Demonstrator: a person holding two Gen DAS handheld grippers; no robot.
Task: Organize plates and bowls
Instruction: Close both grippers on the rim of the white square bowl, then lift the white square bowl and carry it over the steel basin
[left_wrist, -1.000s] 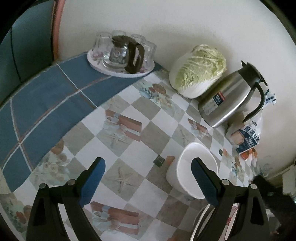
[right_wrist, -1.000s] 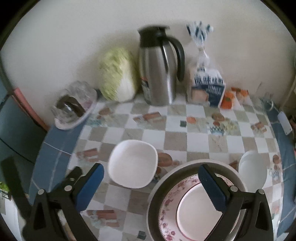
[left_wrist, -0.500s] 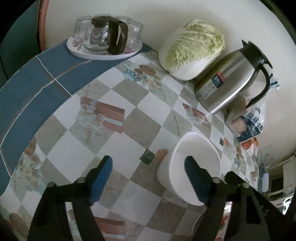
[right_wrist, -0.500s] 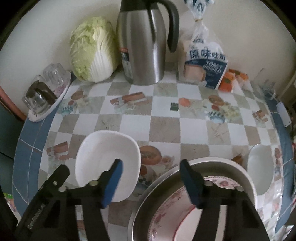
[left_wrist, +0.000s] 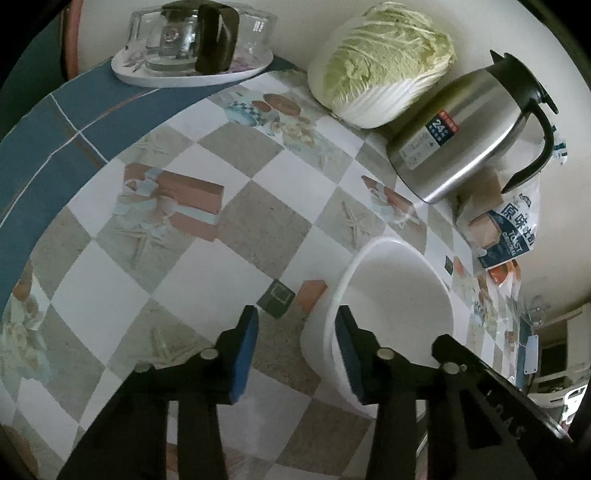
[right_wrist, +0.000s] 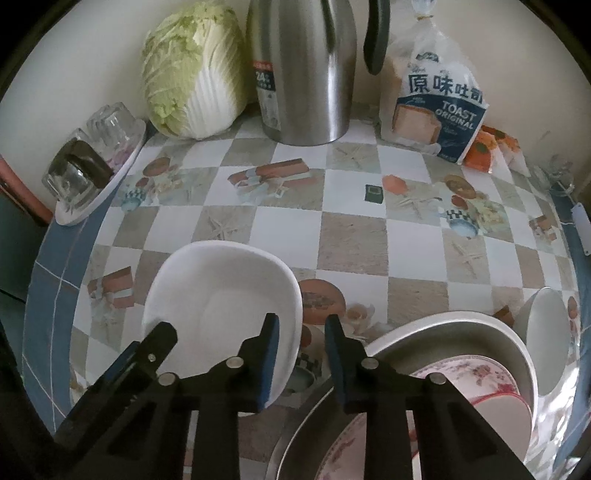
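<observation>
The white bowl (left_wrist: 399, 306) is sitting on the table (left_wrist: 155, 258), just in front of the left gripper (left_wrist: 295, 343). Its jaws are standing apart around the bowl's near rim, one inside and one outside, not pinching. Squeezing gently would be best, because the bowl is looking smooth and slippery.

From the right gripper (right_wrist: 301, 363), the bowl is looking squarish and empty. These jaws are hanging released, straddling its right edge, beside a metal basin (right_wrist: 443, 328) holding a flowered plate (right_wrist: 476, 373).

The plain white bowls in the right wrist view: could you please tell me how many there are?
2: a squarish white bowl at lower left, straddled by both claws, and a round white bowl at the right edge beside the metal basin. More may be hidden.
</observation>
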